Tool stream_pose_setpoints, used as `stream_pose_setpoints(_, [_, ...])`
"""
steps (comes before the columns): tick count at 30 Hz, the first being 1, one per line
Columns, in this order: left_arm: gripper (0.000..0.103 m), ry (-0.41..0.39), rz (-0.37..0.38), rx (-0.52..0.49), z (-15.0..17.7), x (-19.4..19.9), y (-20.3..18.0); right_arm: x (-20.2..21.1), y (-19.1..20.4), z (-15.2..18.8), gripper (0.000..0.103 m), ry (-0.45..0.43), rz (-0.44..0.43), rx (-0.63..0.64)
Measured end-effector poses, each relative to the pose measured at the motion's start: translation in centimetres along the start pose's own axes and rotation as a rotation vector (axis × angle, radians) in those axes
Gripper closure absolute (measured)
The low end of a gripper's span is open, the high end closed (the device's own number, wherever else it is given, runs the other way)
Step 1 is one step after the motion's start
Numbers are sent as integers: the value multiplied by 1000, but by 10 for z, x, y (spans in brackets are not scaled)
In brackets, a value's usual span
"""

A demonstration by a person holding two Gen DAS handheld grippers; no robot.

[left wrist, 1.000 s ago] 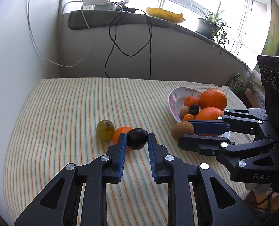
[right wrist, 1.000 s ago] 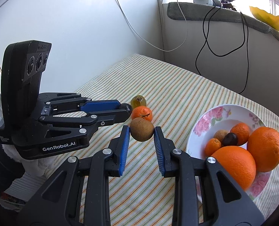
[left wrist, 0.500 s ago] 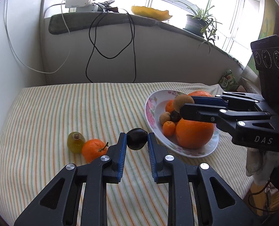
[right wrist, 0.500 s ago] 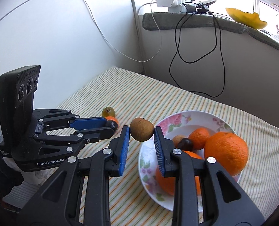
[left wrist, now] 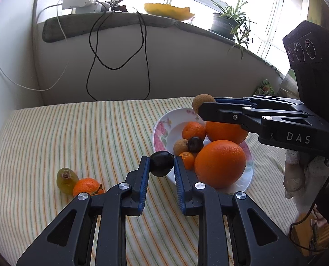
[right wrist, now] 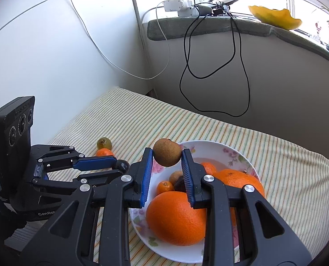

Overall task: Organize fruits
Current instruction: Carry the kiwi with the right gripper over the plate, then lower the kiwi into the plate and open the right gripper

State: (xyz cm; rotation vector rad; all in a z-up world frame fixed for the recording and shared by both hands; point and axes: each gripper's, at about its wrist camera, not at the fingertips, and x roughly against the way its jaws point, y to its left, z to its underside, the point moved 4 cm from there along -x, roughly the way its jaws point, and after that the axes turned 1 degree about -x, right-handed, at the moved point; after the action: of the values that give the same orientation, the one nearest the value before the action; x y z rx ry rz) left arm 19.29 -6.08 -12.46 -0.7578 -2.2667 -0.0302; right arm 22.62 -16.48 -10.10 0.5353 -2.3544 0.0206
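Note:
My left gripper (left wrist: 161, 165) is shut on a dark plum (left wrist: 161, 163) and holds it just above the near-left rim of the flowered white plate (left wrist: 162, 130). My right gripper (right wrist: 167, 155) is shut on a brown kiwi (right wrist: 167, 155) and holds it above the plate's far rim (right wrist: 235, 155). The plate holds two big oranges (left wrist: 220, 163), a tangerine, a small kumquat, a brown fruit and a dark plum. A green fruit (left wrist: 65, 178) and a tangerine (left wrist: 87, 186) lie on the striped cloth to the left.
The striped cloth (left wrist: 75, 133) covers the surface up to a white wall on the left. Black and white cables (left wrist: 118, 51) hang from the sill behind. A potted plant (left wrist: 225, 23) and a yellow dish (left wrist: 167, 11) stand on the sill.
Both grippers have moved right and forward with their fruits. The plum has come from beside the loose tangerine to the plate's rim. The kiwi has risen from the cloth to above the plate.

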Motion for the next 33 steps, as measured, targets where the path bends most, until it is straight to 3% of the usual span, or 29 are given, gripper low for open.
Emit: stream_pose_setpoints(33, [82,18,40,-25,-14,-21,-14,-23,-18,-4,75,49,22,-21])
